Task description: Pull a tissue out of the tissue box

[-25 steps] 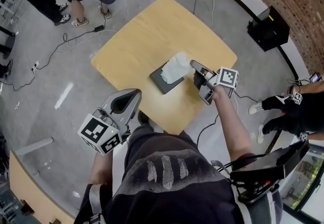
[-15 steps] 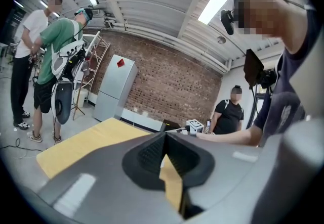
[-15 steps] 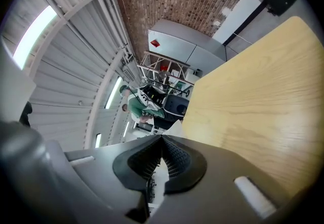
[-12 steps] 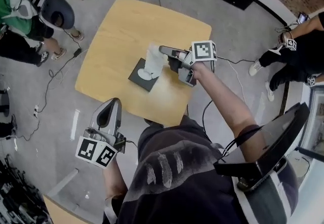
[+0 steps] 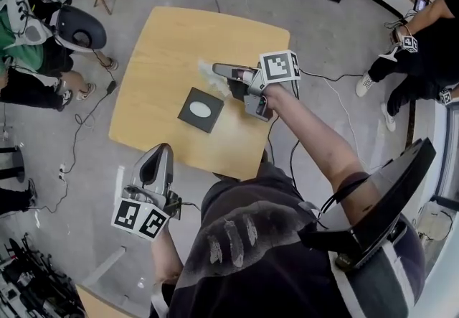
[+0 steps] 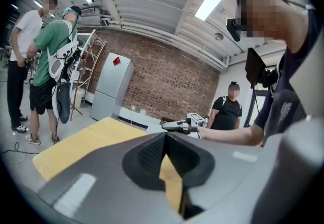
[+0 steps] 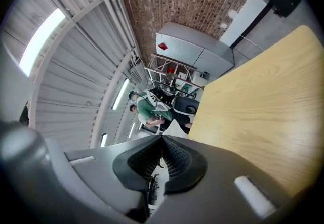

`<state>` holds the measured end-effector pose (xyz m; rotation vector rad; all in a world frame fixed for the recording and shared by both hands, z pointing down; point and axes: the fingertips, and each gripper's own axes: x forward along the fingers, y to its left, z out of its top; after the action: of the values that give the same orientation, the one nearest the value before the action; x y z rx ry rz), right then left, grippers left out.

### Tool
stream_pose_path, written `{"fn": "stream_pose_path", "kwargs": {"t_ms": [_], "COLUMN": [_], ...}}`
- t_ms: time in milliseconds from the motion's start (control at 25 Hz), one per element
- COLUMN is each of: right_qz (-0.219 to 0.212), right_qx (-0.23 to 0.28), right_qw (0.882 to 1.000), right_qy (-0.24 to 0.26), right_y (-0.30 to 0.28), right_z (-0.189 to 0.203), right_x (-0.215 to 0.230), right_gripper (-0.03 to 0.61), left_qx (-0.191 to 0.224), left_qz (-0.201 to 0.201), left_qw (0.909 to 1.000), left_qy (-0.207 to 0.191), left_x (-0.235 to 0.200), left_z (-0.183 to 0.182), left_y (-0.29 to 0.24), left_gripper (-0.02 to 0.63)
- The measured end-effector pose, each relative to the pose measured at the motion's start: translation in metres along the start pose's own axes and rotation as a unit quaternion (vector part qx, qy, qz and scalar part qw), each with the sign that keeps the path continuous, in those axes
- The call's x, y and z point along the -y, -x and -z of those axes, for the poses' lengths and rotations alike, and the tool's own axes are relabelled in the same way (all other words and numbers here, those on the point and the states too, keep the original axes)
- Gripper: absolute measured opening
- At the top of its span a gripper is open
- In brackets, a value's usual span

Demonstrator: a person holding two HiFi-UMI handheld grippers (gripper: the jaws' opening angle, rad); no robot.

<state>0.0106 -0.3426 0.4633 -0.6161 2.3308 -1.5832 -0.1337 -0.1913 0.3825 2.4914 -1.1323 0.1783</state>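
Your right tool (image 5: 216,68) pinches the white tissue (image 5: 204,69), seemingly free of the flat dark-grey tissue box (image 5: 201,110) (left tool (image 5: 158,156) closed, empty); lift it clear.

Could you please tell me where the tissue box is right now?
In the head view the tissue box sits near the middle of the table, just left of and below the right gripper, which holds a tissue clear of it.

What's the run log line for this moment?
right gripper: shut on tissue | tissue: clear of tissue box | left gripper: shut, empty
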Motion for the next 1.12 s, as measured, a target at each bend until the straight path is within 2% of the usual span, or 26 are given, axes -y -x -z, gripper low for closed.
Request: {"fn": "stream_pose_path", "kwargs": {"t_ms": [160, 480, 720, 1120], "right_qz": [-0.037, -0.033, -0.062, -0.078], "right_qx": [-0.006, -0.016, -0.024, -0.044], "right_qw": [0.999, 0.998, 0.996, 0.995], "right_qy": [0.028, 0.044, 0.061, 0.050], "right_y": [0.011, 0.010, 0.015, 0.042], "right_z": [-0.001, 0.004, 0.006, 0.011], "right_x": [-0.021, -0.026, -0.035, -0.039], "right_gripper": [0.000, -0.002, -0.001, -0.002], "left_qx": [-0.004, -0.008, -0.008, -0.001], "left_qz": [0.005, -0.008, -0.020, -0.039], "left_qw": [0.9999, 0.9996, 0.9993, 0.9988], "left_qy": [-0.011, -0.026, -0.031, -0.030], "left_x": [0.017, 0.019, 0.030, 0.059], "left_z": [0.001, -0.007, -0.005, 0.001], "left_y": [-0.008, 0.001, 0.000, -0.011], "left_gripper": [0.002, 0.002, 0.002, 0.002]}}
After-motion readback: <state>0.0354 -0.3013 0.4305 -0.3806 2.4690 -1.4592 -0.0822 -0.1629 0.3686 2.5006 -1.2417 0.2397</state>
